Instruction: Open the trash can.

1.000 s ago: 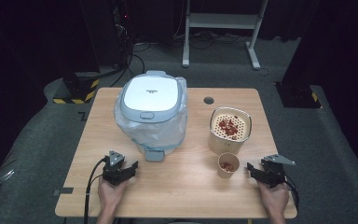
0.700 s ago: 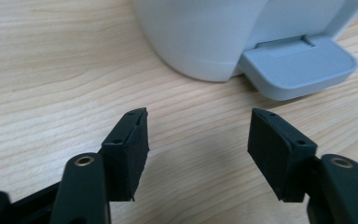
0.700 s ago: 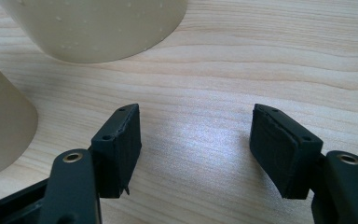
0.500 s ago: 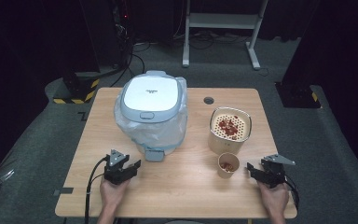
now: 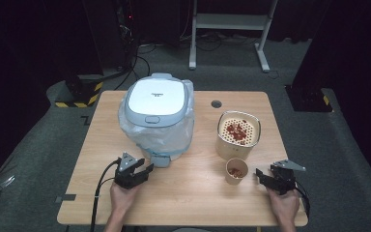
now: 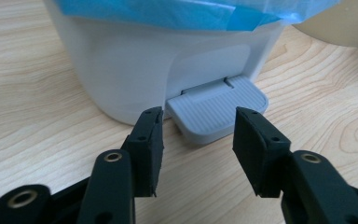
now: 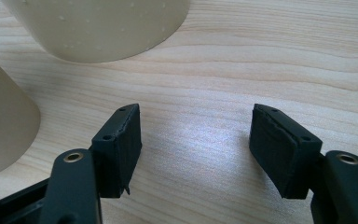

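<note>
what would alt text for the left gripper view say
The left hand-held gripper points its two open black jaws at the grey ribbed pedal at the foot of a white bin, nothing between them. A blue bag edge hangs over the bin, which stands on a wooden table.

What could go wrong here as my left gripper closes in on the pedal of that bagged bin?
The left gripper, whose jaws have just been closing with nothing yet between them, sits at the grey pedal of the bin. A sideways pinch might slip off the low pedal or shove the bin. The loose plastic bag hanging near the pedal could snag. The right gripper rests open close to the small cup, so a stray move may tip it.
</note>
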`<act>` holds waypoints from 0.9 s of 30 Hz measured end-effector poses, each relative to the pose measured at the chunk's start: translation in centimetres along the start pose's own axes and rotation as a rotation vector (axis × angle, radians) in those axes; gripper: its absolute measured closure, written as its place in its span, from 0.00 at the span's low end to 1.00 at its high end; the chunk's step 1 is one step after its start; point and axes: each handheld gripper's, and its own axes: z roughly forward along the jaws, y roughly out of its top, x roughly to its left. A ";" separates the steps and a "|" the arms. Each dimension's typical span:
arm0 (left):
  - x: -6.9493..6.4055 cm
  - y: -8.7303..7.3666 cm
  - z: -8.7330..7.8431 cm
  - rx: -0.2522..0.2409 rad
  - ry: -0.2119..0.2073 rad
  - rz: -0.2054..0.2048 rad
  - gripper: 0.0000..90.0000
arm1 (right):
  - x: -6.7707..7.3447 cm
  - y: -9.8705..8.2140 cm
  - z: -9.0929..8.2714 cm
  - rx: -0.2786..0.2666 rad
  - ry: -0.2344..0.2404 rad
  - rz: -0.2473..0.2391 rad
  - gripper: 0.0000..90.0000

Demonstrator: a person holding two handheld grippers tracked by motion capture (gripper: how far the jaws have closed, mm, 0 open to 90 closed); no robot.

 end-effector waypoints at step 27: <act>-1.8 1.6 3.7 0.000 0.004 0.073 0.81 | -0.1 0.1 0.1 -0.002 0.012 0.006 0.38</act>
